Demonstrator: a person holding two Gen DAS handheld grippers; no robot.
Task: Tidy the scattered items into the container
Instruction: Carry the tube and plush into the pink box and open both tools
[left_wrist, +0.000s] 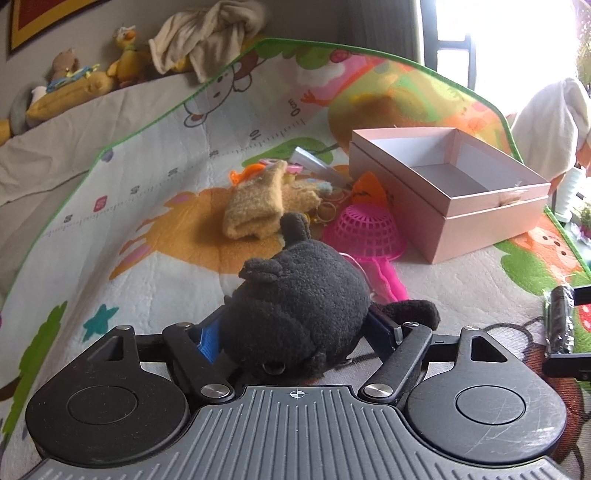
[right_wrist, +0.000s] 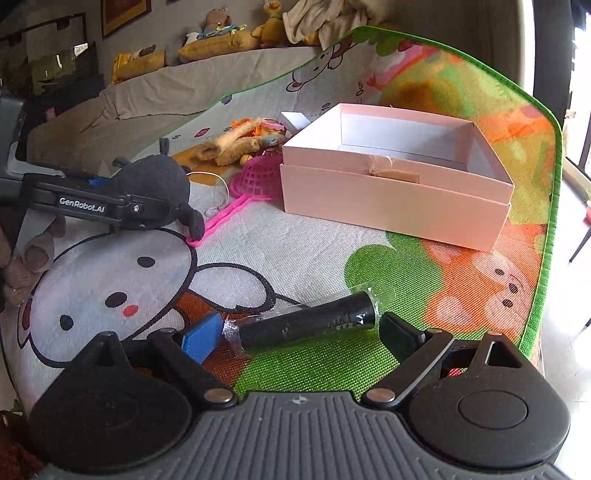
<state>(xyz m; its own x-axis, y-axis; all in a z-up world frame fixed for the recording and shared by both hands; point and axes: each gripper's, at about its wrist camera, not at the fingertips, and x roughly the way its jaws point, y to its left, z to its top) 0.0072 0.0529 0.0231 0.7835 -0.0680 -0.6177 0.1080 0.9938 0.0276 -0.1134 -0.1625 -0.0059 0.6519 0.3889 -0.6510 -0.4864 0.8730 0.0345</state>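
Observation:
My left gripper (left_wrist: 299, 332) is shut on a black plush toy (left_wrist: 295, 306), just above the play mat; the plush also shows in the right wrist view (right_wrist: 155, 184). My right gripper (right_wrist: 301, 332) has its jaws around a black cylinder in clear wrap (right_wrist: 306, 323) lying crosswise on the mat, its ends at the pads. The open pink box (left_wrist: 476, 206) stands ahead on the right, empty inside; it also shows in the right wrist view (right_wrist: 391, 199). A pile of items lies left of the box: a tan knitted cloth (left_wrist: 258, 206), a pink plastic basket scoop (left_wrist: 364, 230), orange bits.
The colourful play mat (left_wrist: 147, 192) lies over a bed with a green border. Plush toys and a crumpled blanket (left_wrist: 210, 33) line the far edge. A bright window is at the right. A silver card (left_wrist: 314, 162) lies behind the pile.

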